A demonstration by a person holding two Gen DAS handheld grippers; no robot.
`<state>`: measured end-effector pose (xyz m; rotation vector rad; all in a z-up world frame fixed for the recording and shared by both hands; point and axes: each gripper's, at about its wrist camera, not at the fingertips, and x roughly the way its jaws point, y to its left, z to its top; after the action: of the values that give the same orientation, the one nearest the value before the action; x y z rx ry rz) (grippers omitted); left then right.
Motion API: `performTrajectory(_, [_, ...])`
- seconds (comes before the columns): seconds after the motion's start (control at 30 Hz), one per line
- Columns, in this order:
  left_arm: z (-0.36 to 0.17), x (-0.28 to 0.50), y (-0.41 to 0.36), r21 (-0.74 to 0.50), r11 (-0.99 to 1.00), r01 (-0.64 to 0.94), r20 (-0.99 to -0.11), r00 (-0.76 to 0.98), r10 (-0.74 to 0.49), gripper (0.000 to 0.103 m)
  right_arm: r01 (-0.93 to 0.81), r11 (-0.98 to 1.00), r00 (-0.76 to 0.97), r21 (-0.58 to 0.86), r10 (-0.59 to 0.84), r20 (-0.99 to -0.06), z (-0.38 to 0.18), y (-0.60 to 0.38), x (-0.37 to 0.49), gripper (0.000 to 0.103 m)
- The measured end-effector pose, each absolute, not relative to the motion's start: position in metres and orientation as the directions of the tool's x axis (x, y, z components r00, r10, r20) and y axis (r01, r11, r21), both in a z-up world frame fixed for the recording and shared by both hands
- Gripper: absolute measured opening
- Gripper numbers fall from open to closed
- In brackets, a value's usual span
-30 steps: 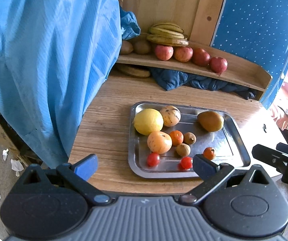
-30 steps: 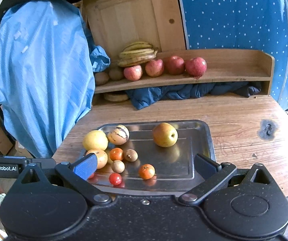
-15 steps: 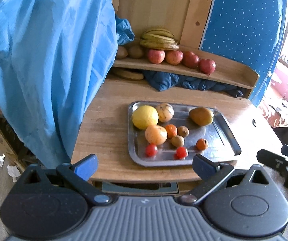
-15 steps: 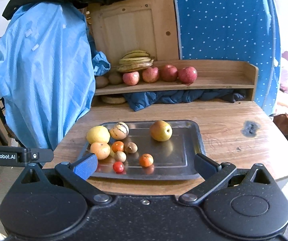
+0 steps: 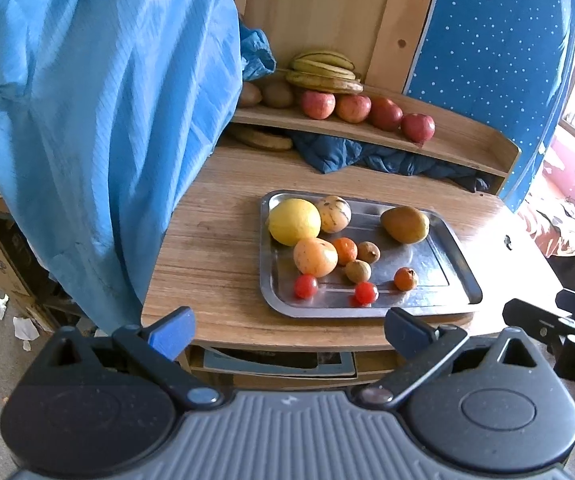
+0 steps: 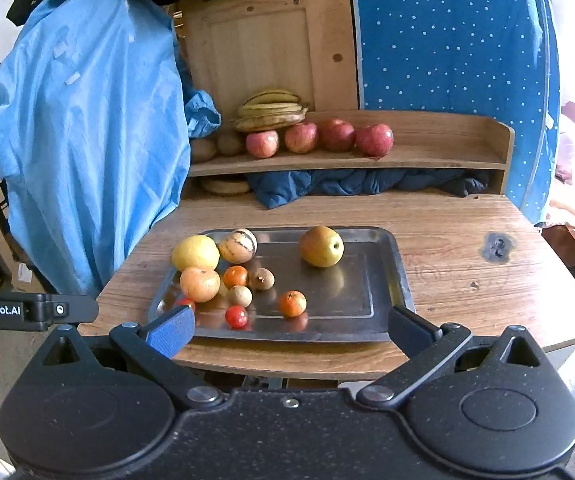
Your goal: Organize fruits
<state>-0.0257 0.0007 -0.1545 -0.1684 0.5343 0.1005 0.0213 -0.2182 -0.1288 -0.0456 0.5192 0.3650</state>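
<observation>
Left gripper (image 5: 289,330): fingers spread wide, nothing between them; held off the near edge of the table, short of the tray.
Right gripper (image 6: 293,330): likewise wide and empty; held at the near table edge, facing the tray's near rim.
Steel tray (image 6: 387,276): flat on the wooden table (image 6: 467,280), fruit crowded to its left half, right half mostly bare.
Cherry tomatoes: two in the left view (image 5: 306,286) and (image 5: 366,292), nearest the claws, close to the near rim.
Small oranges: one beside the tomatoes (image 6: 292,303), one mid-cluster (image 6: 235,276).
Brown round fruits: two, small (image 6: 240,295) and (image 6: 262,279), touching or nearly so.
Large fruits: yellow citrus (image 6: 195,253), pale orange fruit (image 6: 199,284), striped melon (image 6: 237,245), packed together at the left.
Pear (image 6: 321,246): alone at the far middle, well apart from the rest.
Shelf (image 6: 427,156): four red apples (image 6: 319,136) in a row, bananas (image 6: 271,112) behind, brown fruit at the left end; its right part bare.
Stage: fits either sorting still to come or a finished grouping with the claws drawn off; the pictures do not settle which.
Handling, if a pick follows: take isolated pieces such as the pear from the side with clear room; round, smooth fruit will likely roll on steel, so close across the widest girth and gently on the tomatoes.
</observation>
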Motion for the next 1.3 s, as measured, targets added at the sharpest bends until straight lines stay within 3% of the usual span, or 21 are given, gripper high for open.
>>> performTrajectory(1.3, [-0.150, -0.032, -0.010, -0.111, 0.987, -0.119, -0.506, 0.861, 0.047, 0.102, -0.354, 0.934, 0.806, 0.056, 0.335, -0.488, -0.128, -0.220, 0.018, 0.102])
